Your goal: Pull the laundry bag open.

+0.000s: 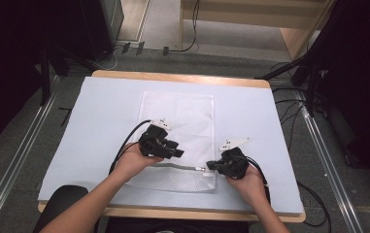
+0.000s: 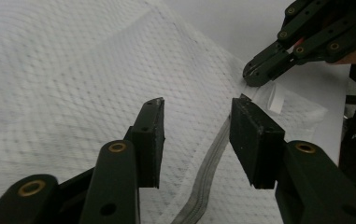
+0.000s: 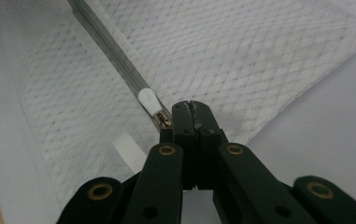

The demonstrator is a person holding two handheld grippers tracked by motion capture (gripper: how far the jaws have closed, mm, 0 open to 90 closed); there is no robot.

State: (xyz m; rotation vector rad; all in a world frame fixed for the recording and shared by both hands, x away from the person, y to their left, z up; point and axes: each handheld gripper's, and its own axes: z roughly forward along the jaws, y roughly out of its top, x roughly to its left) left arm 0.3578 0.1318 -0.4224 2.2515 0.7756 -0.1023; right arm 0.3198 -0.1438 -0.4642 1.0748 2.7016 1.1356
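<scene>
While the left gripper (image 2: pixel 196 140) hovers wide open over the zipper (image 2: pixel 208 177) of the mesh bag (image 1: pixel 180 116), the right gripper (image 3: pixel 194 109) is closed at the bag's edge beside the zipper pull (image 3: pixel 150 102); no writing is readable.

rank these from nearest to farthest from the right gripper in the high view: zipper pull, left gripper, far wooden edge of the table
1. zipper pull: right at the tip of the right gripper, on its left side.
2. left gripper: farther left, over the mesh bag.
3. far wooden edge of the table: well beyond, at the top.
</scene>
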